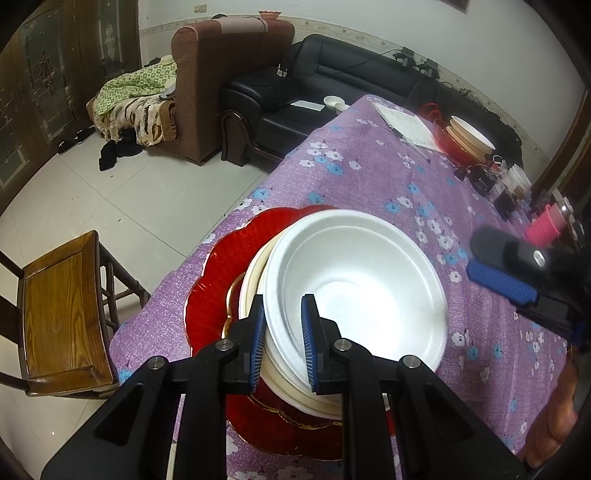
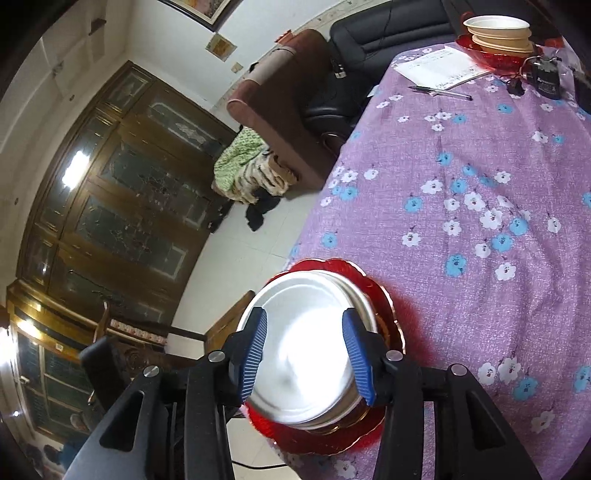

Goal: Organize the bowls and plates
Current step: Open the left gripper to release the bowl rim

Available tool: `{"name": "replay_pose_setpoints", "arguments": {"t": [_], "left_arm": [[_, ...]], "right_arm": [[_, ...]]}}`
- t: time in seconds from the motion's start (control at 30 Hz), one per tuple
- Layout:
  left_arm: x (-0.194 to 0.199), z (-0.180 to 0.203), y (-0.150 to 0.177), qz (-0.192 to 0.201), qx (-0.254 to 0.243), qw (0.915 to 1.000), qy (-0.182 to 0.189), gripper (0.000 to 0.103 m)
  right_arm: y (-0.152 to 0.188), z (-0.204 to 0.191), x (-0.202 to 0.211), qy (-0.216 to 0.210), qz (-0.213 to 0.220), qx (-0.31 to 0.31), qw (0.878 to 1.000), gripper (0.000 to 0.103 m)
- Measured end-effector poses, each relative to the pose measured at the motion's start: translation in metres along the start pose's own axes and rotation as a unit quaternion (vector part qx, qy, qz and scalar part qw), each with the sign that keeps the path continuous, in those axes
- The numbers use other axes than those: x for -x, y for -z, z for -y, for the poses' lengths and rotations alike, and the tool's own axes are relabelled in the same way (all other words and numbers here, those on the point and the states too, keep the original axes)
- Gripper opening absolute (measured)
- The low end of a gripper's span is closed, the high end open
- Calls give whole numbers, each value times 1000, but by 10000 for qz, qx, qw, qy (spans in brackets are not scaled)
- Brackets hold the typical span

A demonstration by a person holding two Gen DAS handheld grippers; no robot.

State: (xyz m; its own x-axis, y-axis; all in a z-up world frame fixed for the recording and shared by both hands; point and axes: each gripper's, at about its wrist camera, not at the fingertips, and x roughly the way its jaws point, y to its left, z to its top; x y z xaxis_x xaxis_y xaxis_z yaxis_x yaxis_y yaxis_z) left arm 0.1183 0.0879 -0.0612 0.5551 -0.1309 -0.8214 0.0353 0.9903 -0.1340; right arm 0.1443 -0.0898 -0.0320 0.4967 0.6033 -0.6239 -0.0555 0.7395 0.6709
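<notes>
The step in hand looks like stacking: a white foam bowl (image 1: 354, 284) is being seated on the pile of cream bowls (image 1: 255, 280) that stands on the red scalloped plate (image 1: 225, 258), near the edge of the bench (image 1: 369, 177) with its purple flowered cloth.

The left hand-held gripper (image 1: 283, 339) pinches the near rim of the white foam bowl: one blue pad sits outside the wall and the other inside, pressed close together on the thin foam. The bowl sits tilted, its near side low in the pile and its far side lifted, so it does not yet look fully nested.

The right hand-held gripper (image 2: 306, 354) hovers over the same bowl with its fingers spread. In its own view the blue pads frame the bowl's interior with nothing pressed between them, and in the left wrist view its fingers hang apart from the bowl, off to the right above the cloth.

The next move, as I judge it, calls for levelling the bowl into the pile and then releasing the rim without dragging the light foam back up. The pile stands close to the bench edge, so a sideways tug could shift it.

A second pile of bowls (image 2: 498, 33) on another red plate stands well apart at the far end of the bench, beside a sheet of paper (image 2: 439, 66) and a pen (image 2: 439, 92).
</notes>
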Motion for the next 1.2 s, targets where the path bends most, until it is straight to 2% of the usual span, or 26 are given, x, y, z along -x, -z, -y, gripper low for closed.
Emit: {"name": "replay_pose_setpoints", "arguments": {"t": [0.13,0.3,0.43,0.63,0.8,0.9,1.03,1.1,1.17,1.2], "left_arm": [[-2,-3,-1,-10,16,10000,-42,15],[-2,-9,-2,-99,109,9999,39,15],[-1,-14,-3,-172,169,9995,203,18],[6,-20,-2,-252,234,9988,362,18],[14,-18,0,-78,124,9997,204,19],[11,-18,1,-124,126,9994,281,25],[26,-17,6,211,-2,9993,295,26],[35,-12,10,434,-162,9988,134,32],[46,-6,16,737,-252,9970,11,48],[51,-4,18,908,-278,9955,-54,50]], "right_arm": [[9,-4,-8,-506,-551,86,9972,46],[25,-5,-24,-987,-1216,-39,9877,48],[30,3,-36,-881,-1361,-194,9866,51],[29,4,-39,-788,-1301,-192,9882,51],[31,3,-34,-780,-1215,-114,9895,51],[31,1,-29,-693,-1113,-8,9914,51],[33,2,-25,-636,-1072,26,9922,51],[33,4,-19,-606,-969,44,9934,51],[35,4,-9,-548,-800,117,9952,51],[36,2,-4,-513,-736,184,9958,51]]}}
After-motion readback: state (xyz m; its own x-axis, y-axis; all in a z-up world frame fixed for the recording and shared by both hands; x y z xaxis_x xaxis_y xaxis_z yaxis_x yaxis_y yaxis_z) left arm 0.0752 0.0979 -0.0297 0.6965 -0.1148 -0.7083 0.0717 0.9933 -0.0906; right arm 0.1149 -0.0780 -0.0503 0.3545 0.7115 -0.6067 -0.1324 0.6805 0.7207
